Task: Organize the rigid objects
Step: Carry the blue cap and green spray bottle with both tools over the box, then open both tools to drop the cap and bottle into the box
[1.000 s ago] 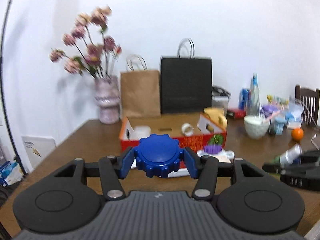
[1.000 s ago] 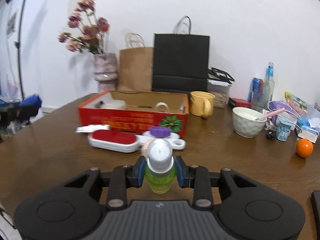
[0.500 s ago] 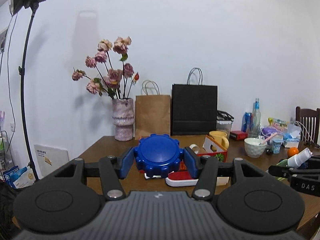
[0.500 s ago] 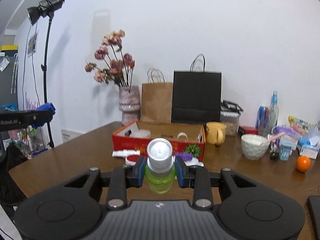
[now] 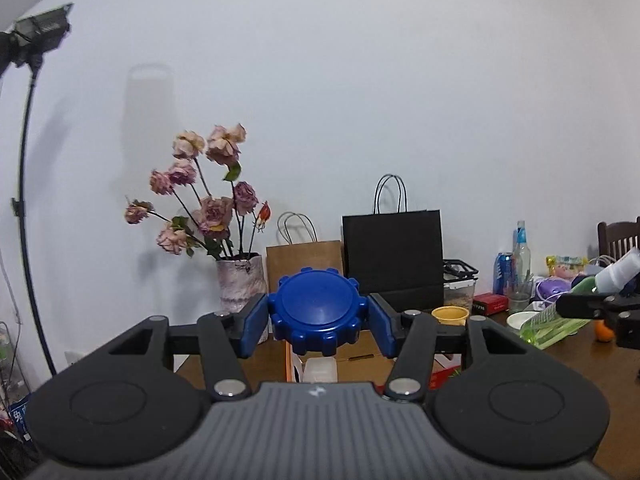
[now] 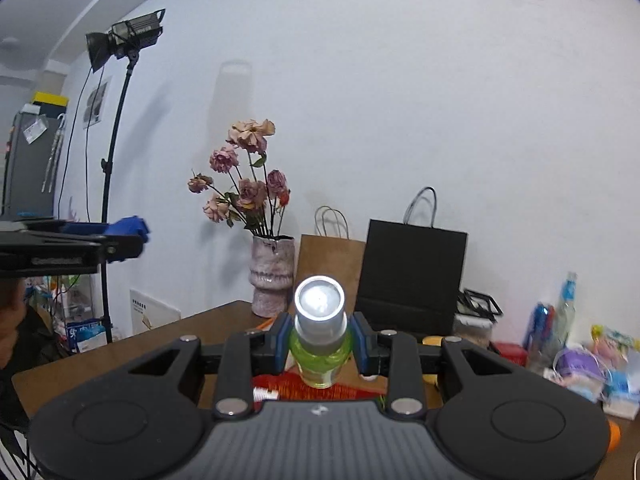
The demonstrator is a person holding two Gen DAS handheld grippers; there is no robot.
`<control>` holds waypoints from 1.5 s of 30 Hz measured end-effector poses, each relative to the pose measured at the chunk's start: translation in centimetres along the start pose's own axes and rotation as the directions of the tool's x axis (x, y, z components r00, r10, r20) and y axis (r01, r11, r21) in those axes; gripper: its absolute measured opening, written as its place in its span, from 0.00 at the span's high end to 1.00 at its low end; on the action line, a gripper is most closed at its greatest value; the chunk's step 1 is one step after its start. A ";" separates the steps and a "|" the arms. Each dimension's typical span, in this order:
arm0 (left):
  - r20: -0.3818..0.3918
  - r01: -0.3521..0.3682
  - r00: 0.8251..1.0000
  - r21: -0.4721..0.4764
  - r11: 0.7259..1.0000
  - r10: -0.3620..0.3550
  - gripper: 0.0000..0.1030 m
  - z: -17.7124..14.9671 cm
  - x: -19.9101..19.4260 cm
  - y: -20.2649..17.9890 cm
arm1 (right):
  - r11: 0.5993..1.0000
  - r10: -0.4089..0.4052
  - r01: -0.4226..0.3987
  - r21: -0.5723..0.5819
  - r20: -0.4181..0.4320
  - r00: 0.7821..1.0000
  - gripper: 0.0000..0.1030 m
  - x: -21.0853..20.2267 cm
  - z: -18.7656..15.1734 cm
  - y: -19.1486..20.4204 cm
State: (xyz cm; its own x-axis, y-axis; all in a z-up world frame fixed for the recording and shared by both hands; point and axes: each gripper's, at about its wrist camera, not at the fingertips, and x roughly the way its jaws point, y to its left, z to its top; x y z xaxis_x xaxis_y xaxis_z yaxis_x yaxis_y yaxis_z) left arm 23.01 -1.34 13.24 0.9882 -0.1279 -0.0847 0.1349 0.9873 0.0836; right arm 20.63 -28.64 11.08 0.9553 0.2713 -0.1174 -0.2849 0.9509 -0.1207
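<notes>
The left gripper point(image 5: 319, 318) pinches a round blue lid point(image 5: 318, 311) with a notched rim, its blue pads pressed against the lid's two sides; the lid faces the camera flat-on, held up in front of the brown paper bag point(image 5: 304, 264) and the black paper bag point(image 5: 394, 256) that stand against the white wall. The right gripper point(image 6: 320, 344) clamps a green bottle point(image 6: 320, 360) with a silver cap point(image 6: 319, 308), one pad on each side of the green body just under the cap, and the cap end points toward the camera. In the left wrist view that same bottle shows at the right edge, tilted, with its pale cap uppermost. Below and beyond the lid lies the open red cardboard box point(image 5: 438, 376) on the wooden table point(image 5: 592, 364), with a white container point(image 5: 320, 368) visible at its near end. A yellow mug point(image 5: 450, 315) stands just right of the box, and a white bowl point(image 5: 522, 320) farther right. A pale vase point(image 5: 240, 280) of faded pink roses point(image 5: 204, 208) stands left of the brown bag. At the table's right end are a clear bottle point(image 5: 521, 256), a blue can point(image 5: 503, 272) and an orange point(image 5: 603, 332). A studio lamp on a stand point(image 6: 124, 40) rises at the left
</notes>
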 end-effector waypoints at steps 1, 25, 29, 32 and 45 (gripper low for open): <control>-0.017 0.010 1.000 -0.004 1.000 -0.010 0.47 0.4 1.2 0.2 | 1.000 0.003 -0.003 -0.009 -0.004 1.000 0.70 0.8 0.5 -0.2; -0.429 0.078 0.900 -0.005 0.997 -0.073 0.47 2.3 30.6 0.4 | 0.997 0.072 -0.073 0.012 -0.401 0.913 0.71 30.2 3.7 -6.8; -0.481 0.084 0.875 0.039 0.996 -0.055 0.47 0.3 35.3 -0.9 | 0.998 0.036 -0.053 -0.018 -0.519 0.854 0.70 35.6 1.4 -8.5; -0.534 0.085 0.844 0.039 0.996 -0.051 0.47 -1.8 38.9 -1.9 | 0.999 0.015 -0.038 -0.027 -0.578 0.816 0.70 39.0 -0.5 -9.7; -0.700 0.056 0.714 0.029 0.998 -0.020 0.47 -10.5 48.6 -5.0 | 0.999 0.036 -0.016 0.035 -0.726 0.687 0.70 47.7 -8.1 -13.5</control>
State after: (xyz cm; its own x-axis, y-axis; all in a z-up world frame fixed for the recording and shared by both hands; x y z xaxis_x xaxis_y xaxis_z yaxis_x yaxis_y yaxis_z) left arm 69.62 -11.48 -1.68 0.6517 -0.0450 -0.7572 0.1922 0.9754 0.1075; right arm 69.37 -29.75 -0.87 0.5885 0.1127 -0.8006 -0.2972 0.9511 -0.0845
